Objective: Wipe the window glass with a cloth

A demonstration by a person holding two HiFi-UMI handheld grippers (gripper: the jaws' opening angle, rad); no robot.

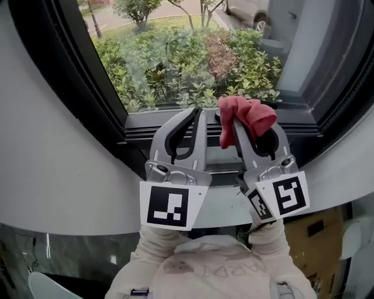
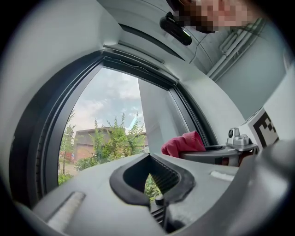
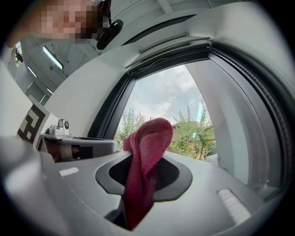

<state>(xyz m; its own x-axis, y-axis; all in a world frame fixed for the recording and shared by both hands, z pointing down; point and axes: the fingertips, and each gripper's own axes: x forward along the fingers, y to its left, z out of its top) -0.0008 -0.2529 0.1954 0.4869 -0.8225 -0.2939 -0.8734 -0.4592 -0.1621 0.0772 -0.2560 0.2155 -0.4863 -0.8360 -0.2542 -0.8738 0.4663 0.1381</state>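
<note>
The window glass (image 1: 187,52) fills the upper head view, with green bushes behind it. A red cloth (image 1: 248,114) is bunched at the tip of my right gripper (image 1: 232,117), which is shut on it just in front of the lower edge of the pane. In the right gripper view the cloth (image 3: 147,143) stands up out of the jaws of my right gripper (image 3: 146,159) against the glass (image 3: 170,99). My left gripper (image 1: 196,111) sits close beside it on the left, shut and holding nothing. The left gripper view shows my left gripper (image 2: 148,156), the cloth (image 2: 182,143) to its right and the glass (image 2: 106,124).
A dark window frame (image 1: 87,70) rings the glass, with its bottom rail (image 1: 146,124) just under the gripper tips. White wall (image 1: 47,175) curves round the frame. A cardboard box (image 1: 315,233) stands low at the right. A car (image 1: 251,11) is parked outside.
</note>
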